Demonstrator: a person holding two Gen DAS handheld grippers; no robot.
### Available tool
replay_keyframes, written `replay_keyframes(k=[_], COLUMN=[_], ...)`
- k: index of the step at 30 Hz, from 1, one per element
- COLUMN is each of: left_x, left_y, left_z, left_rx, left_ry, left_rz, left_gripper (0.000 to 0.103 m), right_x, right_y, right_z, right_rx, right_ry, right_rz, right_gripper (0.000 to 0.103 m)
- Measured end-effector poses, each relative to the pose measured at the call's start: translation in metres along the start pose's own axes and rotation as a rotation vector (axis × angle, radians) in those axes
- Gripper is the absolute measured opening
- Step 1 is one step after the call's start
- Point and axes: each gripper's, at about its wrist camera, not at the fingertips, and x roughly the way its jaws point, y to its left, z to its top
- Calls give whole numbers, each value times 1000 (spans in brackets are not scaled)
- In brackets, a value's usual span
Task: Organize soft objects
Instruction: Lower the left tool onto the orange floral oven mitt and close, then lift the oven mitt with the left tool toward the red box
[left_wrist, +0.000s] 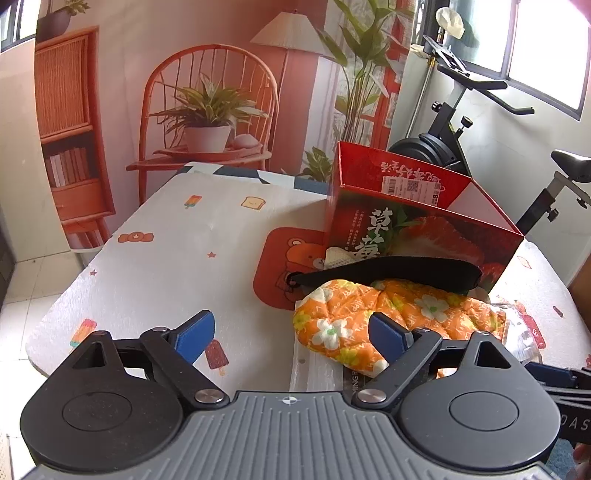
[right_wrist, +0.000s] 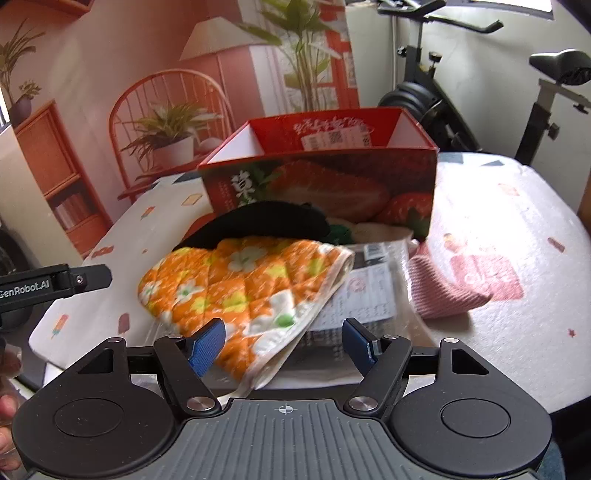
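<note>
An orange quilted oven mitt with white flowers (left_wrist: 399, 317) (right_wrist: 243, 291) lies on the table in front of a red strawberry box (left_wrist: 421, 221) (right_wrist: 325, 173), which is open on top. A black soft band (left_wrist: 391, 273) (right_wrist: 266, 223) lies between the mitt and the box. A pink knitted cloth (right_wrist: 443, 291) lies to the right of the mitt. My left gripper (left_wrist: 291, 336) is open, just left of the mitt's tip. My right gripper (right_wrist: 284, 341) is open, with the mitt's cuff between its fingers, not pinched.
Clear plastic packets with printed labels (right_wrist: 362, 295) lie under the mitt. The table (left_wrist: 177, 258) has a white cartoon-print cover and an orange bear mat (left_wrist: 284, 266). An exercise bike (left_wrist: 458, 129) stands behind the table at the right. The left gripper shows in the right wrist view (right_wrist: 51, 282).
</note>
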Motion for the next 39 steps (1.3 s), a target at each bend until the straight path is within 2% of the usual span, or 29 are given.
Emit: replay_keyframes(k=[8, 10, 12, 15, 19, 24, 28, 39], left_x=[5, 7, 7, 5, 4, 5, 9, 32], left_y=[0, 1, 3, 7, 8, 0, -2, -4], left_z=[-6, -8, -11, -13, -13, -11, -9, -10], left_rx=[-9, -12, -22, -43, -62, -58, -78, -154], left_ry=[30, 46, 64, 80, 93, 106, 120, 160], left_rz=[-33, -41, -52, -67, -88, -126, -173, -243], left_gripper=[81, 77, 74, 71, 64, 58, 57, 56], right_x=[24, 31, 34, 36, 29, 20, 18, 12], right_y=[-1, -5, -10, -18, -27, -39, -48, -69], right_z=[-7, -7, -7, -7, -6, -2, -1, -2], right_rx=[51, 69, 103, 144, 171, 174, 177, 222], right_ry=[100, 106, 98, 76, 33, -12, -31, -82], right_rz=[54, 44, 44, 38, 17, -14, -22, -14], right_gripper=[53, 44, 37, 21, 11, 9, 9, 9])
